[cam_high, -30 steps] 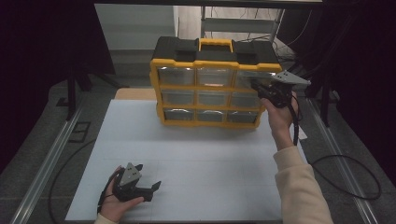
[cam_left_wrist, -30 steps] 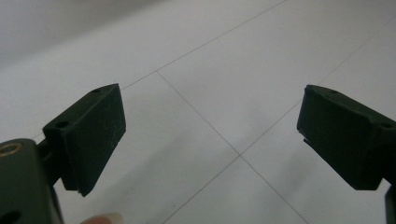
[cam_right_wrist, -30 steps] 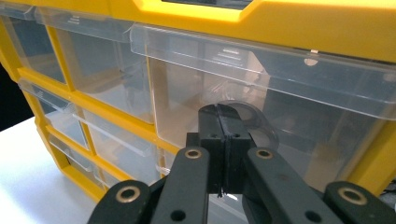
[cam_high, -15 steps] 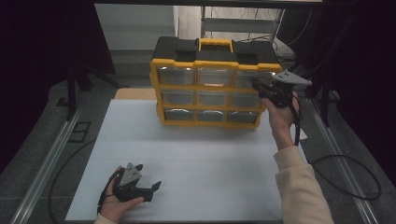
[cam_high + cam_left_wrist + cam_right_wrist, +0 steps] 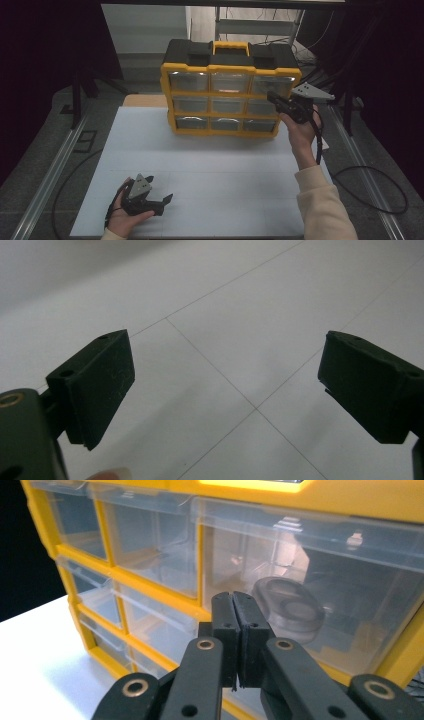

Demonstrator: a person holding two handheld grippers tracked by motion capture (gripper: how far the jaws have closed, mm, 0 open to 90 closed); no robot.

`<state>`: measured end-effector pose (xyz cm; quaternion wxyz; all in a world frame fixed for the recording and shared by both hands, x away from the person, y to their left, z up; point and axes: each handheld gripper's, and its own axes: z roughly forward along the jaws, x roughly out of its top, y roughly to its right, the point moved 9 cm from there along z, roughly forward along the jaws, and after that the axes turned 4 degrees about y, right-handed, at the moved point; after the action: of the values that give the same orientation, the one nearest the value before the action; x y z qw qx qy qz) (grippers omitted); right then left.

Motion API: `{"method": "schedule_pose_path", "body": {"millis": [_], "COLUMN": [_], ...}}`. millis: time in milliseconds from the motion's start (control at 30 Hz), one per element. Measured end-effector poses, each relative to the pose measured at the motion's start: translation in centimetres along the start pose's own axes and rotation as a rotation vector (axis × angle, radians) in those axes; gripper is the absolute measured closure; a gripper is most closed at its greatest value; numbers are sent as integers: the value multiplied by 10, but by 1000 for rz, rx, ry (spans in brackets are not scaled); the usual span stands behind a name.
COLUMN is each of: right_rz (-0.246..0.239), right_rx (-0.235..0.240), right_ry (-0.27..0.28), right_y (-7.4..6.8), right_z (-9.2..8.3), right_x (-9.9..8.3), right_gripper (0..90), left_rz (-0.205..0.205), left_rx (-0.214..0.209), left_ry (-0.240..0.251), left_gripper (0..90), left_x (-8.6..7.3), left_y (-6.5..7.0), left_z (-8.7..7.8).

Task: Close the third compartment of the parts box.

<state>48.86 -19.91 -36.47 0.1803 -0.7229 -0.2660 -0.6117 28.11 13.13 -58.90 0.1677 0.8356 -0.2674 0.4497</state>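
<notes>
A yellow and black drawer organizer (image 5: 230, 95) with clear drawers stands at the back of the white table (image 5: 200, 170). My right gripper (image 5: 272, 97) is shut with nothing between its pads, its tip close in front of the organizer's top right drawer (image 5: 320, 580). Inside that drawer lies a round dark grey thing (image 5: 287, 605). My left gripper (image 5: 162, 200) rests low over the table near the front left, held in a hand, jaws wide open. Its two black pads (image 5: 100, 385) stand far apart over bare white surface.
Metal rails run along both long sides of the table (image 5: 45, 175). A black cable (image 5: 370, 185) loops on the floor at the right. A brown board (image 5: 145, 100) lies behind the table's back left. Open white surface lies between the two hands.
</notes>
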Motion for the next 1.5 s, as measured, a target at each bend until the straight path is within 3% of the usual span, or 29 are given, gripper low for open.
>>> {"method": "schedule_pose_path", "body": {"millis": [233, 367, 467, 567, 733, 1000, 1500], "right_rz": [-4, -19, -30, -18, -33, -23, 15], "right_rx": [39, 87, 74, 108, 123, 146, 151], "right_ry": [6, 33, 22, 2, 3, -3, -29], "right_y": [-9, -19, -23, -29, -37, -48, -52], "right_z": [-10, -21, -27, -34, -44, -55, -76], "right_x": [-6, -10, -15, -21, -26, -41, -85], "right_gripper": [849, 632, 467, 391, 307, 280, 272], "left_rz": [-3, -3, -2, 1, 0, -2, 5], "left_rx": [-6, -6, -9, -8, -10, -5, 2], "left_ry": [-5, -3, 0, 0, 1, 7, 17], "left_gripper": [86, 86, 86, 86, 86, 86, 86], "left_x": [0, 1, 3, 4, 4, 5, 8], "left_y": [-1, -1, -2, -3, -2, -3, -3], "left_z": [3, 4, 5, 6, 6, 6, 1]}}
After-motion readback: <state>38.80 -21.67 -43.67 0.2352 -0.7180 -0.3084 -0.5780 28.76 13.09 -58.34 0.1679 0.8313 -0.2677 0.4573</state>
